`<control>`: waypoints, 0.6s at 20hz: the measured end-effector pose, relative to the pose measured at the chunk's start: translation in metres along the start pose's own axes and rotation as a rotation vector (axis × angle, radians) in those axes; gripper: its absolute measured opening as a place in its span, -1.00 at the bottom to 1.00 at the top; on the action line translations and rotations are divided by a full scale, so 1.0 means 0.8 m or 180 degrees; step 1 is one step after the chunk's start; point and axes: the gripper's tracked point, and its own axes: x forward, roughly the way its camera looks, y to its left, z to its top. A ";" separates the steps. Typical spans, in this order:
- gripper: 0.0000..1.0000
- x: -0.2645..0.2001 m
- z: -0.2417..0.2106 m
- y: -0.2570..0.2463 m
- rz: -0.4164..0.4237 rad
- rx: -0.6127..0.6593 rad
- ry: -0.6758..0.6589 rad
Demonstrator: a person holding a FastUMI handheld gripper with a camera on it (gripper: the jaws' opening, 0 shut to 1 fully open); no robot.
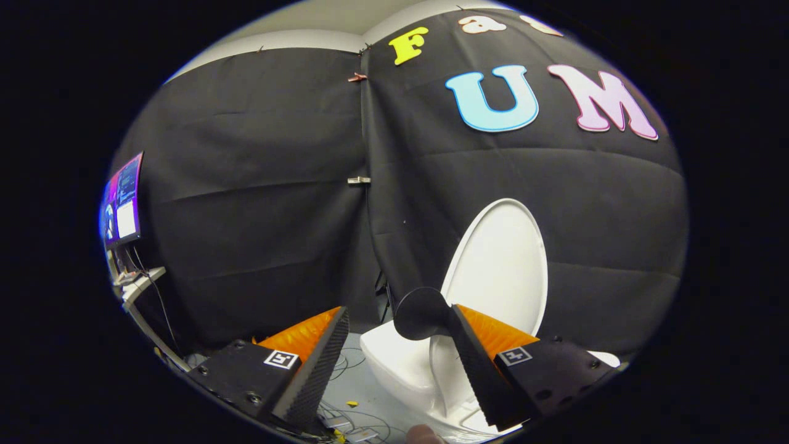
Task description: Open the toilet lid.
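The white toilet stands against the black cloth wall, just ahead of my fingers. Its white oval lid is raised upright and leans back toward the cloth. A dark round piece shows at the tip of the right finger, in front of the lid's lower left edge. My gripper is open, with a wide gap between the two fingers and nothing held. The left finger hangs over the floor to the left of the bowl; the right finger lies over the bowl and seat.
A lit monitor on a stand sits at the far left, with cables trailing over the pale floor beneath the fingers. The two black cloth panels meet at a clipped seam left of the toilet.
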 end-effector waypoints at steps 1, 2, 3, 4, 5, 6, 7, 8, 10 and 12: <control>1.00 0.004 0.002 0.003 0.0051 0.0020 0.0052; 0.99 0.010 0.005 0.005 0.0087 0.0026 0.0092; 0.98 0.010 0.004 0.006 0.0104 0.0005 0.0143; 0.99 0.006 0.003 0.006 0.0106 -0.0025 0.0159; 0.99 0.004 0.004 0.005 0.0097 -0.0036 0.0162; 0.99 0.000 0.010 0.007 0.0115 -0.0017 0.0125; 0.99 -0.005 0.022 0.010 0.0146 0.0004 0.0056; 0.99 -0.012 0.040 0.012 0.0155 0.0005 -0.0018; 0.98 -0.033 0.062 0.016 0.0185 -0.0050 -0.0134; 0.98 -0.057 0.082 0.013 0.0147 -0.0176 -0.0223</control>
